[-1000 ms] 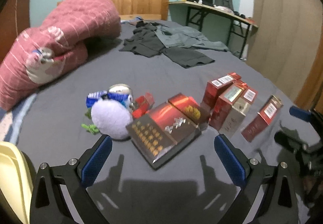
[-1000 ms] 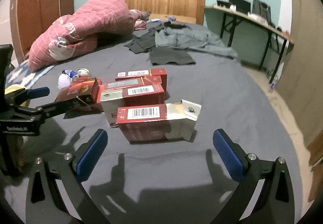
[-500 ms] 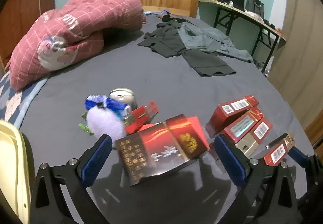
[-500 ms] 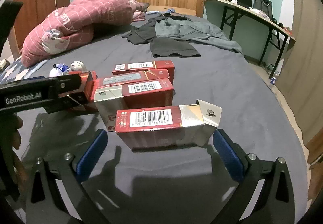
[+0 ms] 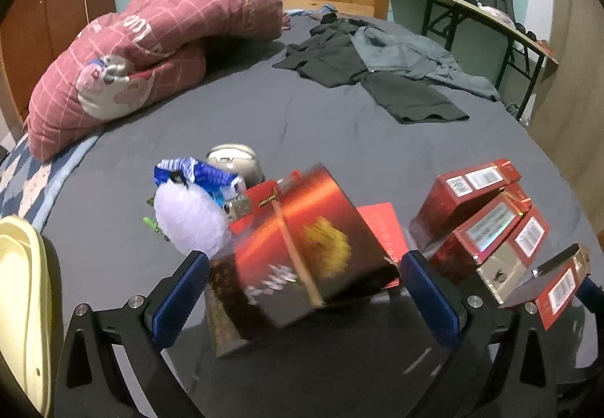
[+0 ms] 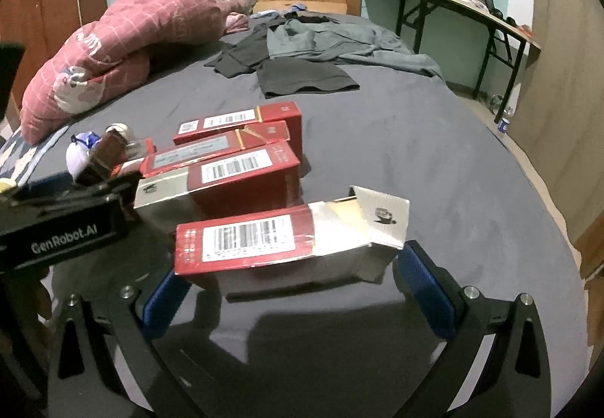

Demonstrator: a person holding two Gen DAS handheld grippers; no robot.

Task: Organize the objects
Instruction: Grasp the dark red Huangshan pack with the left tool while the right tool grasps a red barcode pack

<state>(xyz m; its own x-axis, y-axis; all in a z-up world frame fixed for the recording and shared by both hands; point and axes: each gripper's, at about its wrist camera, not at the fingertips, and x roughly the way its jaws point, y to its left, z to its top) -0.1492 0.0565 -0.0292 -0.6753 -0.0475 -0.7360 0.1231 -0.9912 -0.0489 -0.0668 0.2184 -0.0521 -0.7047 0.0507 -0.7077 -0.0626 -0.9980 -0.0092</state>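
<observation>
Bedroom scene on a grey bed (image 5: 321, 123), seen from two handheld grippers. Left gripper (image 5: 305, 289) has its blue pads spread wide around a big glossy red box (image 5: 302, 259) with gold print; the box looks tilted and blurred between the pads, and whether either pad touches it cannot be told. Right gripper (image 6: 288, 289) is also wide open, straddling a long red carton (image 6: 264, 240) with a barcode label and a silver end whose flap (image 6: 381, 218) hangs open; it grips nothing. Three more cartons (image 6: 234, 150) lie side by side just behind it. Beside the big box sit a fluffy white ball (image 5: 188, 225), a blue-and-white pouch (image 5: 196, 176) and a round metal tin (image 5: 234, 161). Risks, as a judgement: the slick box could slip or twist if the pads close off-centre, and it might knock the soft ball or a thin red packet (image 5: 381, 225) lying under it; the open flap could crumple or catch on a pad; thin card may dent under a hard squeeze; the soft bedding gives little support, so cartons may tip. Farther back lie a quilted pink duvet (image 5: 162, 40) and dark folded clothes (image 5: 362, 71)
</observation>
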